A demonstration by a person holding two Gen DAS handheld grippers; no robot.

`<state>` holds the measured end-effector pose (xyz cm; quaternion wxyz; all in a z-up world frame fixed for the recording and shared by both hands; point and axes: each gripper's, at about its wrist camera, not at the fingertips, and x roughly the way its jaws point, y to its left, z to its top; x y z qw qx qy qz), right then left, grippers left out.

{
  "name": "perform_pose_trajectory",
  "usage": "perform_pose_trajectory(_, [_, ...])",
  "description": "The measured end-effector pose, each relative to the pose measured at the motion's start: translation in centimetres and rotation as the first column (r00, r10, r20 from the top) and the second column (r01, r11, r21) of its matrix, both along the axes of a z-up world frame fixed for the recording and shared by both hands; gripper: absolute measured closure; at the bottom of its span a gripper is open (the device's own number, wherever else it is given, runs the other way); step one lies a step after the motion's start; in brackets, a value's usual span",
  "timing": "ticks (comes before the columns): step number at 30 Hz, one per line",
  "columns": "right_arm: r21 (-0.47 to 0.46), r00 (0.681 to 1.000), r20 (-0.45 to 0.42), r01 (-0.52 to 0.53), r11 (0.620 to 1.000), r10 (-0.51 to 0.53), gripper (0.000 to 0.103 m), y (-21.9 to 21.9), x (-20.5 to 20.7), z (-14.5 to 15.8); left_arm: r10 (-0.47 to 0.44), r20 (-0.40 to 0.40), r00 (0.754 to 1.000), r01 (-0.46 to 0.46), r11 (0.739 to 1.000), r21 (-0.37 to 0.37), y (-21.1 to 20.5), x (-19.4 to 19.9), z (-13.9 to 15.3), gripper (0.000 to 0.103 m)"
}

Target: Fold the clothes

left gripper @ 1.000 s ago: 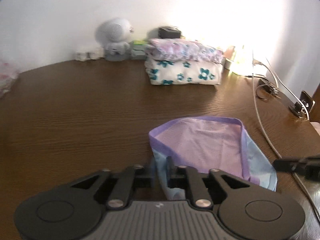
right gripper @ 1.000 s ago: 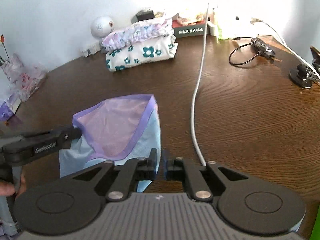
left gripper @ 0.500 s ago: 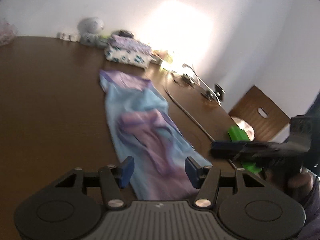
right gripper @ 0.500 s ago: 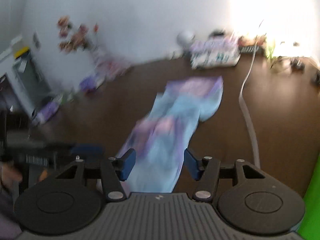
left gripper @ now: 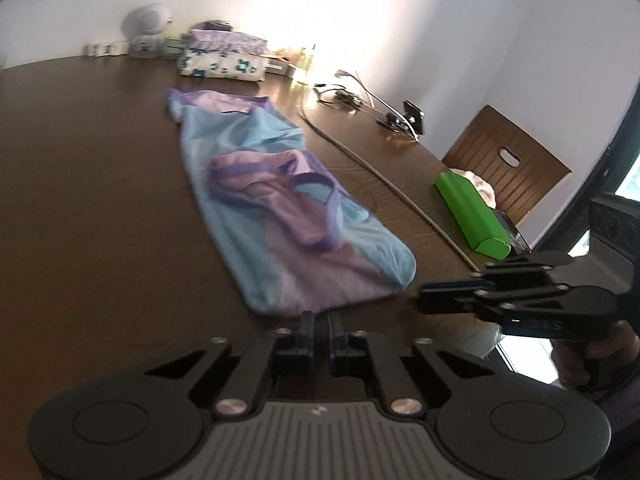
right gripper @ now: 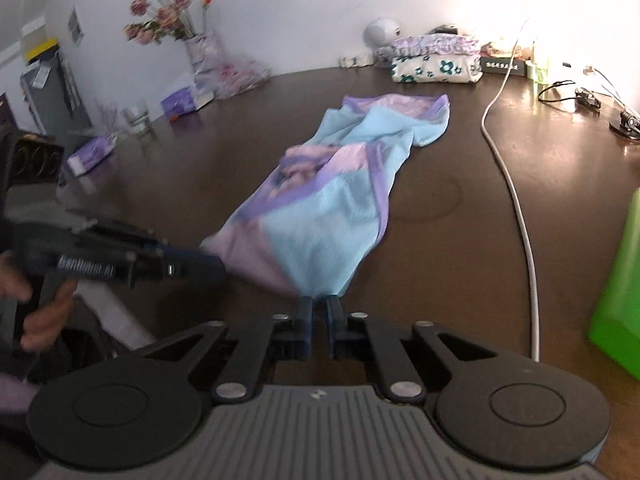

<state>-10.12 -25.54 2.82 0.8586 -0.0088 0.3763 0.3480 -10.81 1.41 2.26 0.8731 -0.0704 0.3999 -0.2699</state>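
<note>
A light blue garment with purple trim (left gripper: 280,208) lies stretched out lengthwise on the dark wooden table (left gripper: 88,200); it also shows in the right wrist view (right gripper: 336,200). My left gripper (left gripper: 319,326) is shut at the garment's near left corner, on its hem. My right gripper (right gripper: 319,312) is shut on the near right corner. Each gripper shows from the side in the other view: the right one (left gripper: 424,292) and the left one (right gripper: 216,266).
A stack of folded floral clothes (left gripper: 224,60) sits at the far edge beside a white round device (left gripper: 146,26). A white cable (right gripper: 516,200), a green box (left gripper: 468,210), a chair (left gripper: 504,160), and flowers in a vase (right gripper: 176,20) surround the garment.
Both grippers pulled back from the garment's far end to its near end, opened on the way, and have now shut on the near hem corners.
</note>
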Motion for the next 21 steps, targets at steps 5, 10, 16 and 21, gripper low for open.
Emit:
perform_pose_trajectory(5, [0.032, 0.997, 0.080, -0.003, 0.999, 0.001, 0.076, -1.1, -1.0, 1.5, -0.011, 0.079, 0.997, 0.010, 1.000, 0.009, 0.3, 0.0, 1.2, 0.073])
perform_pose_trajectory(10, [0.021, 0.991, 0.128, 0.028, 0.999, -0.031, 0.071, 0.6, 0.6, 1.9, -0.034, 0.102, 0.994, 0.032, 0.999, 0.022, -0.5, 1.1, 1.3, 0.068])
perform_pose_trajectory(16, [0.022, 0.989, 0.142, 0.042, 0.999, -0.044, 0.066, 1.3, 1.0, 1.4, -0.002, 0.088, 0.996, 0.002, 1.000, 0.003, 0.3, 1.6, 0.5, 0.063])
perform_pose_trajectory(21, [0.019, 0.987, 0.155, 0.032, 0.999, -0.034, 0.063, 2.1, 1.4, 1.3, 0.025, 0.091, 0.996, -0.024, 1.000, -0.014, 0.6, 2.0, 0.4, 0.057])
